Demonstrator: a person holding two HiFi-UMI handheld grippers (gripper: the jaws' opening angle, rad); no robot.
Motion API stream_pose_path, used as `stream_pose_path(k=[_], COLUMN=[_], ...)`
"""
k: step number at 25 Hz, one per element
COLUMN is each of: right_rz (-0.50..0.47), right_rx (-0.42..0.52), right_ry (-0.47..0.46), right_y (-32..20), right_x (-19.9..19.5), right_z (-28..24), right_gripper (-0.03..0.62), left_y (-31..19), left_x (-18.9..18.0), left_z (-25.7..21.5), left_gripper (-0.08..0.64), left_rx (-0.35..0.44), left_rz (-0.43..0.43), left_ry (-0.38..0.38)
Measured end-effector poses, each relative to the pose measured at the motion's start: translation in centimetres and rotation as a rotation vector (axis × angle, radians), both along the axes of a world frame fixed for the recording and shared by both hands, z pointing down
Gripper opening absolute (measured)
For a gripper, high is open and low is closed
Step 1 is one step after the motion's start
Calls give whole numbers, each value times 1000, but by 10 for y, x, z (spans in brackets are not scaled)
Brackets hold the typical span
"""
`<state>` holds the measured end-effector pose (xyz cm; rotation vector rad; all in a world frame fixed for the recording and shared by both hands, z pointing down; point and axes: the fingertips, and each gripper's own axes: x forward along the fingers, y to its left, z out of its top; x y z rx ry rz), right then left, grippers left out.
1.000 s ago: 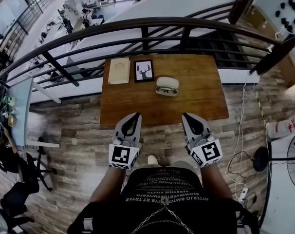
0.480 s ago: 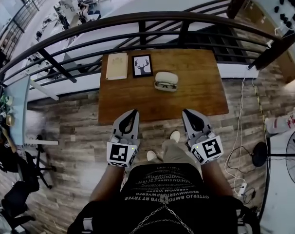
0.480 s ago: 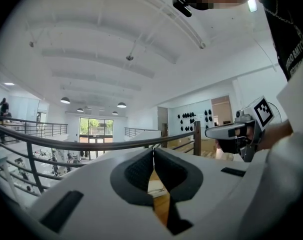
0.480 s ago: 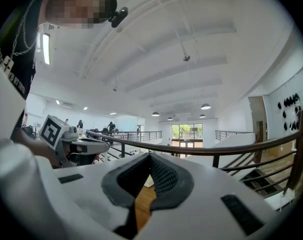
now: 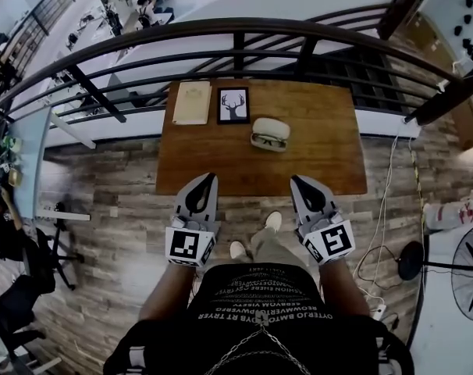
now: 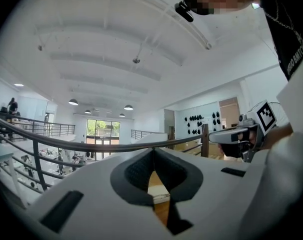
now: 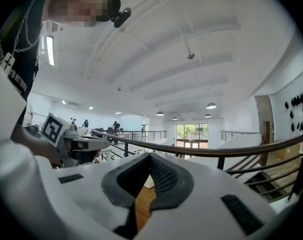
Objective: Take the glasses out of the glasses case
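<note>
Both the left tongs [image 5: 208, 176] and right tongs [image 5: 296, 180] hang closed and empty short of the tabletop [image 5: 330, 158], where the glasses [image 5: 268, 141] lie in the open glasses case [image 5: 271, 126], light and fragile, probably best pinched at the bridge.

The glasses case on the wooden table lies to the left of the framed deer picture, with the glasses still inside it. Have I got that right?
Not quite: the side is wrong. The head view shows the glasses case lying to the right of the framed deer picture, not to its left. The rest holds: it is on the wooden table, and the glasses are still inside it.
</note>
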<state>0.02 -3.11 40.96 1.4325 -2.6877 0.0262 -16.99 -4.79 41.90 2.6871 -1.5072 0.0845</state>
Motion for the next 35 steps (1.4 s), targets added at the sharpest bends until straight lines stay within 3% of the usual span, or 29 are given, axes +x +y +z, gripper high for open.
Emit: stream_pose_path(k=[16, 35], right_rz=[12, 0], right_rx=[-26, -62], right_ry=[-2, -1], right_y=[-41, -108], right_x=[38, 61], right_z=[8, 25], right_gripper=[15, 15], left_y=[-47, -112], left_x=[46, 70], left_z=[5, 24], left_gripper=[29, 28], left_rx=[-23, -59], left_rz=[46, 29], left_ry=[-41, -40])
